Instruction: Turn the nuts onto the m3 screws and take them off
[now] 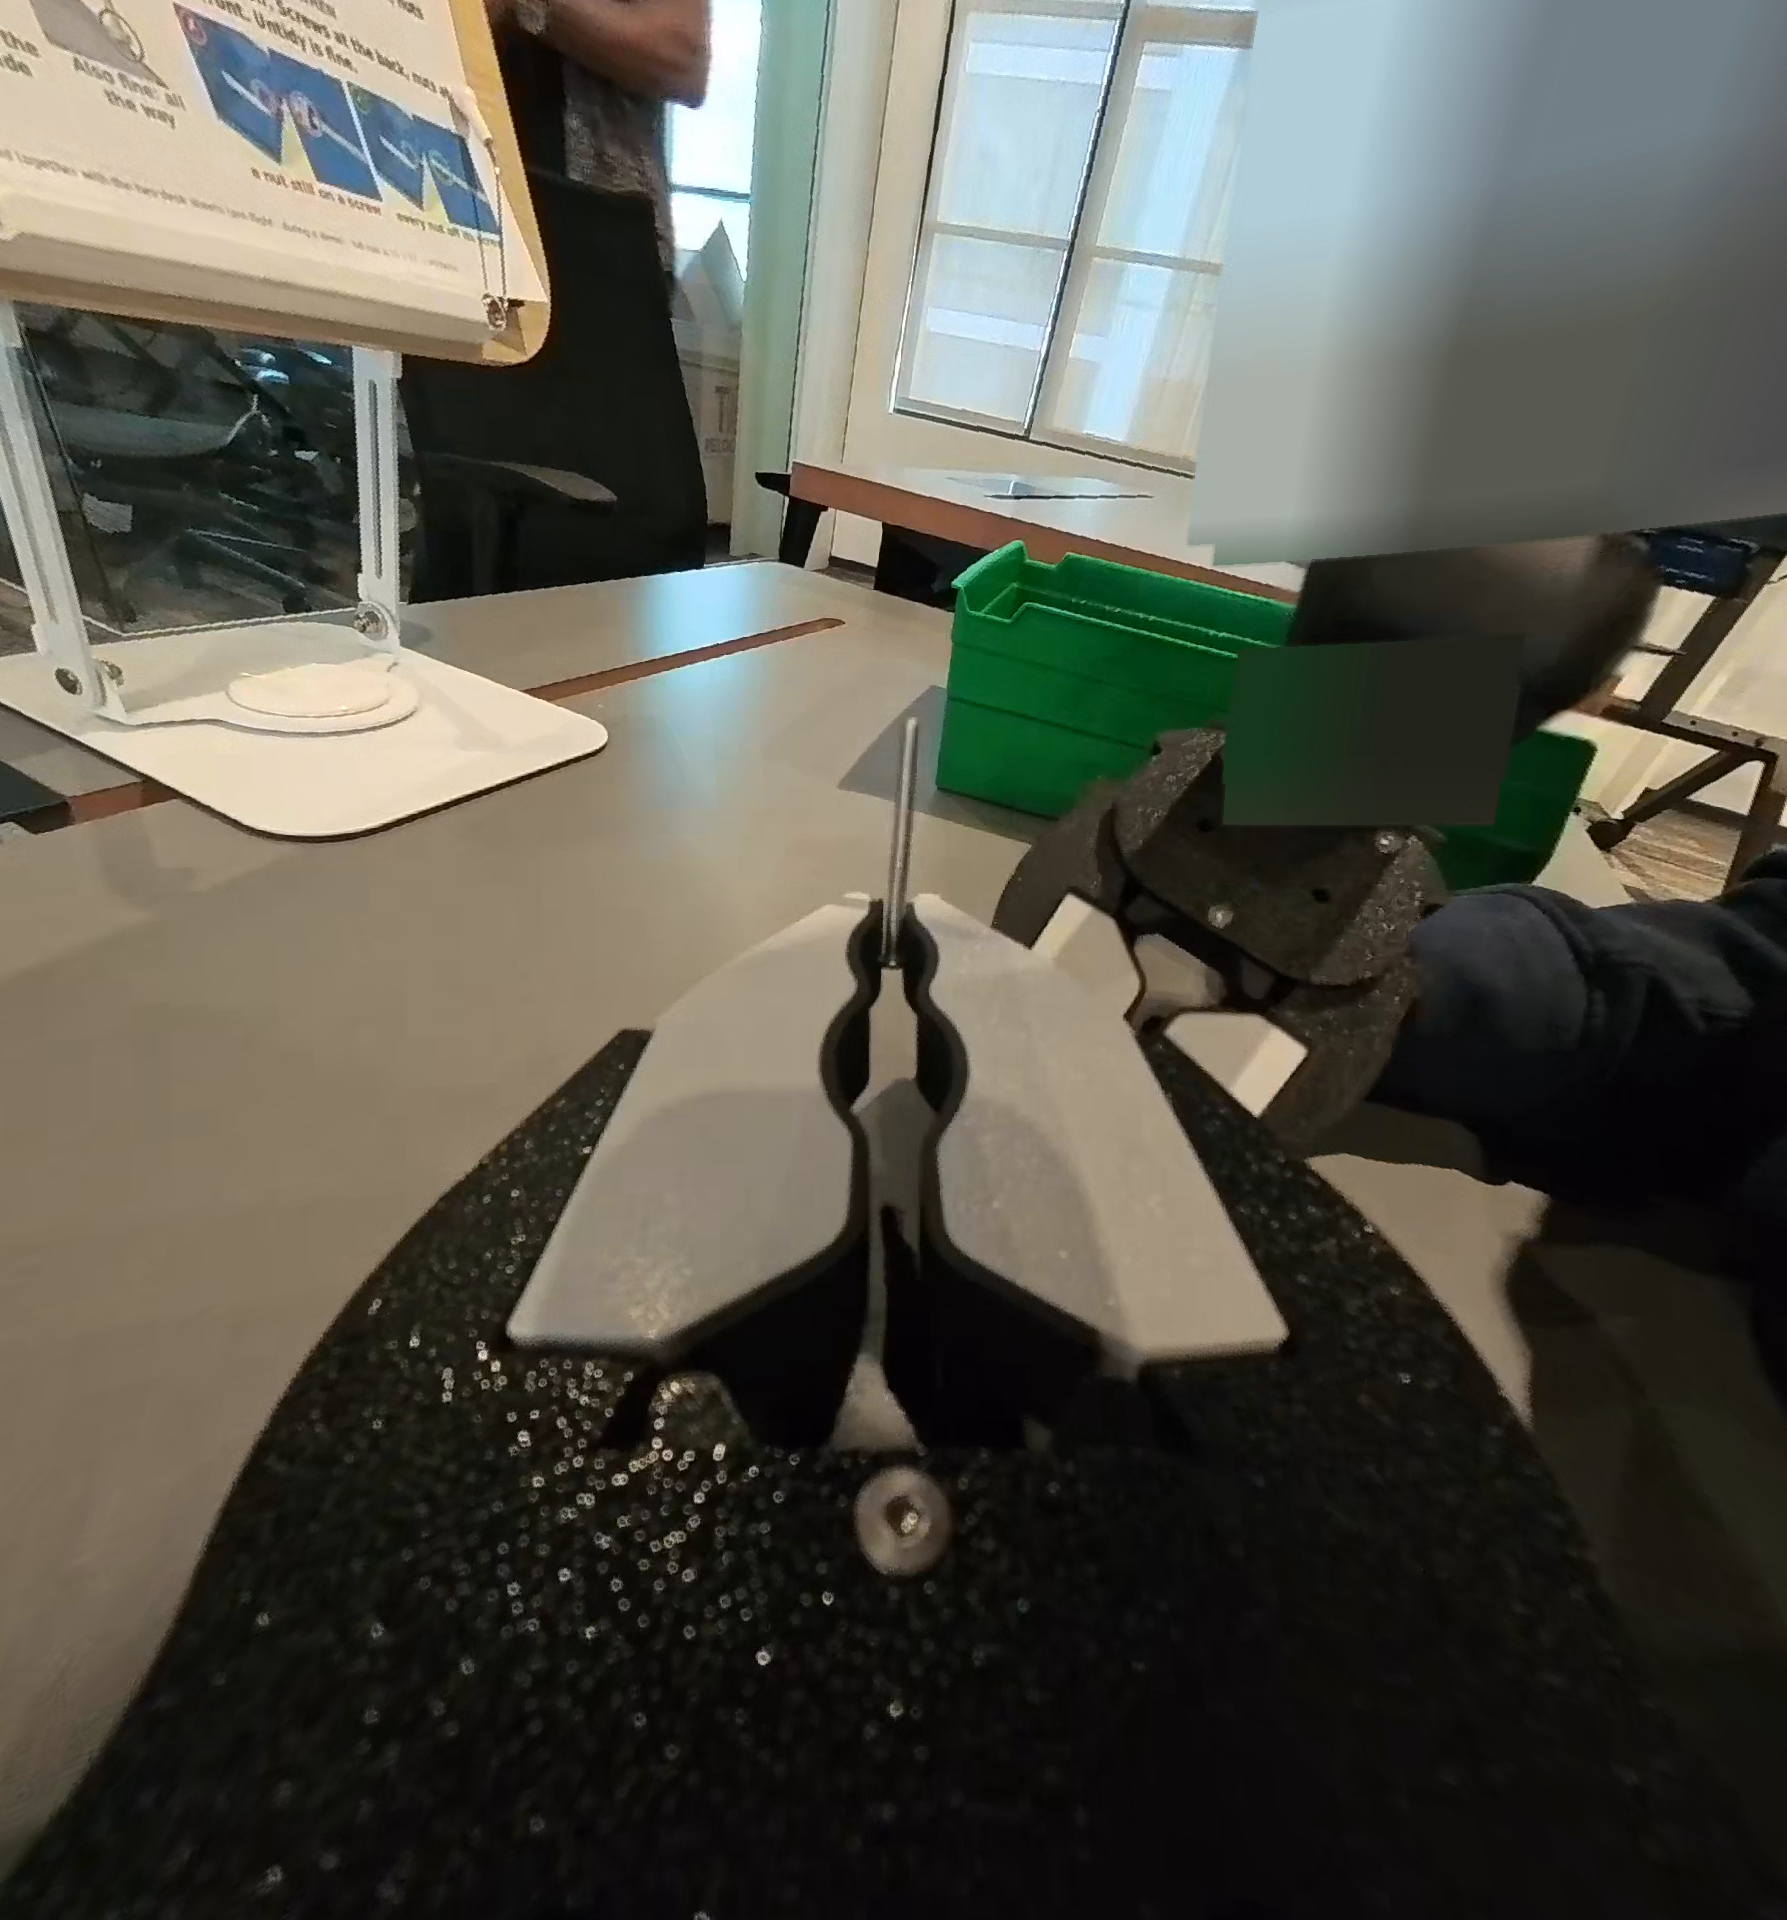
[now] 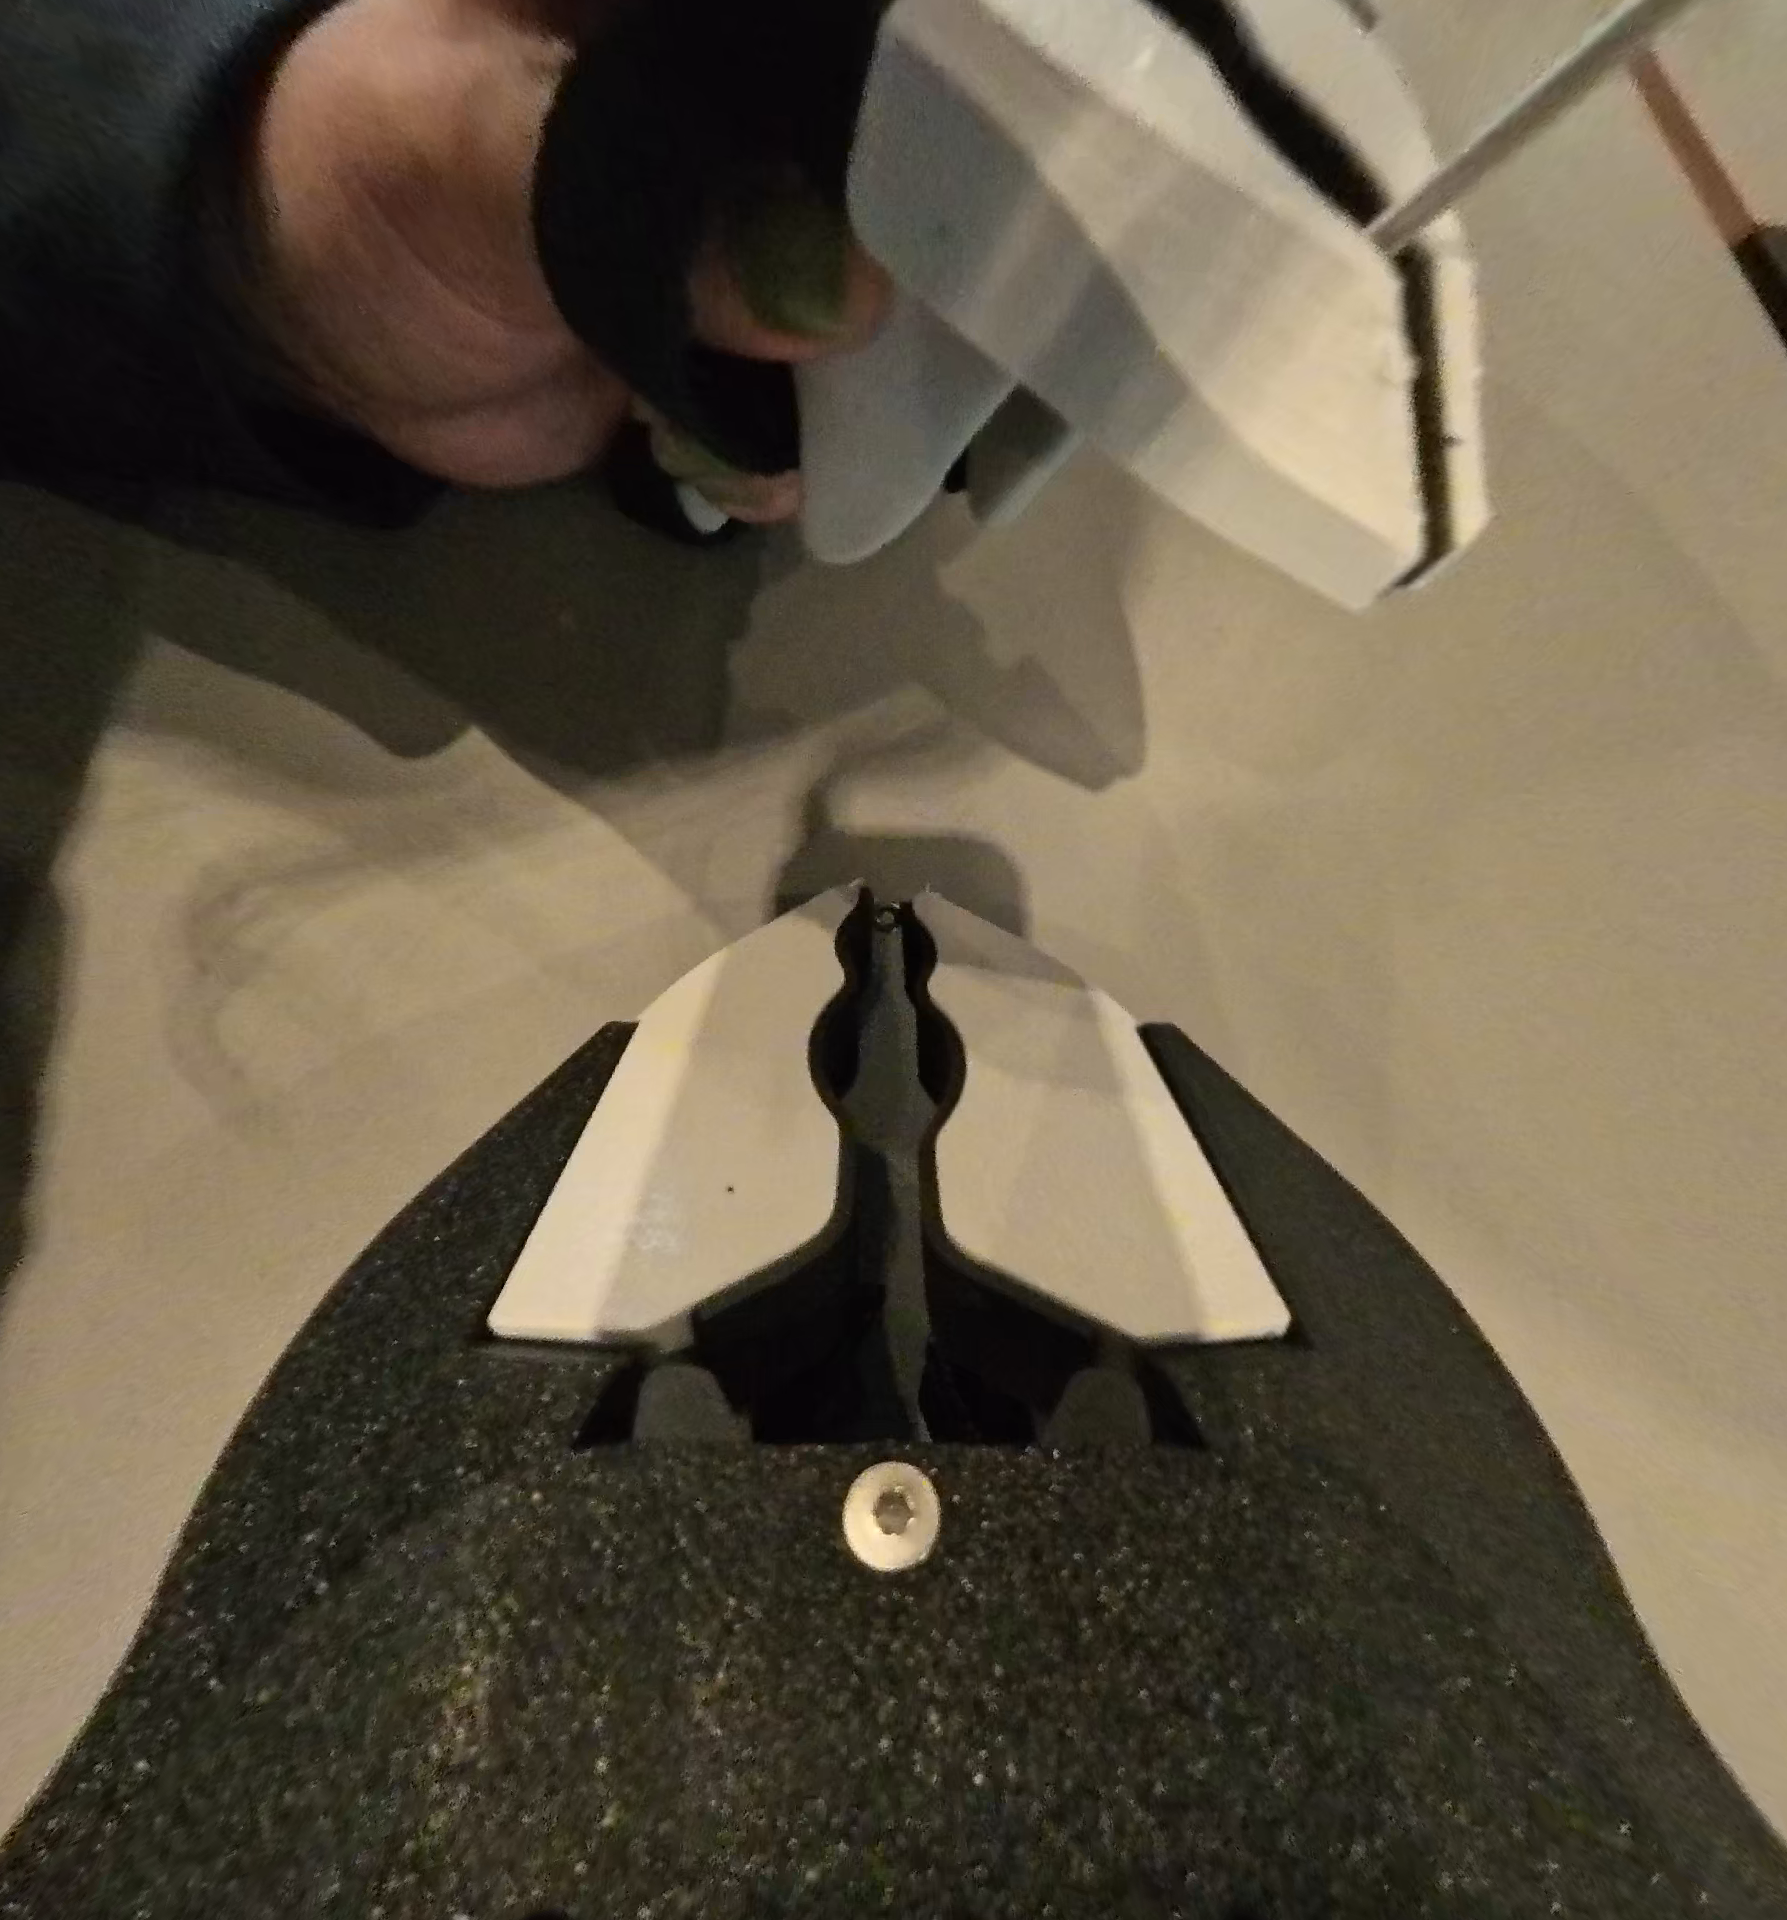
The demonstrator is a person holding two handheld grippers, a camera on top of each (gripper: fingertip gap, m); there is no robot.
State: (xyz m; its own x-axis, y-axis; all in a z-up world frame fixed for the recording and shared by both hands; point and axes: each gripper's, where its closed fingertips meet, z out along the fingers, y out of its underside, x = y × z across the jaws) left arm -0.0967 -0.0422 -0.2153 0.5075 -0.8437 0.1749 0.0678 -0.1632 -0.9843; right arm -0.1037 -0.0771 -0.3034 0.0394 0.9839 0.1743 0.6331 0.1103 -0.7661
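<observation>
Far to my left on the grey desk (image 1: pixel 245 1039) stands a white stand (image 1: pixel 286 748) carrying an instruction sheet (image 1: pixel 214 135), its flat base resting on the desk top. Behind it a person (image 1: pixel 577 312) in dark clothes stands by an office chair.

Moving in, my left tool (image 1: pixel 891 914) sits in the middle of its own view. Its two pale fingers (image 1: pixel 764 1122) are drawn together until only a narrow slot remains, and at the very tips they pinch a long, thin silver screw (image 1: pixel 905 821). The screw stands nearly upright, its lower end caught between the pads and its shaft rising free above the fingertips, held clear above the desk. In the right wrist view the same shaft (image 2: pixel 1491 125) runs out of that tool's tips toward the upper right corner.

To the right of the screw, farther back, a green bin (image 1: pixel 1107 675) sits on the desk, with another green tray nested inside it. In front of the bin my right tool (image 1: pixel 1169 997) comes in from the right, tilted downward, my dark sleeve (image 1: pixel 1595 997) behind it.

In its own view my right tool (image 2: pixel 884 912) points down at the desk surface (image 2: pixel 1491 935), just above its own shadow. Its fingers (image 2: pixel 702 1143) are nearly closed, and at the tips a tiny dark ring sits pinched between the pads, which I take for the nut (image 2: pixel 885 914); it is too small to say more. My left hand (image 2: pixel 432 291) shows at upper left, gripping the other tool.
</observation>
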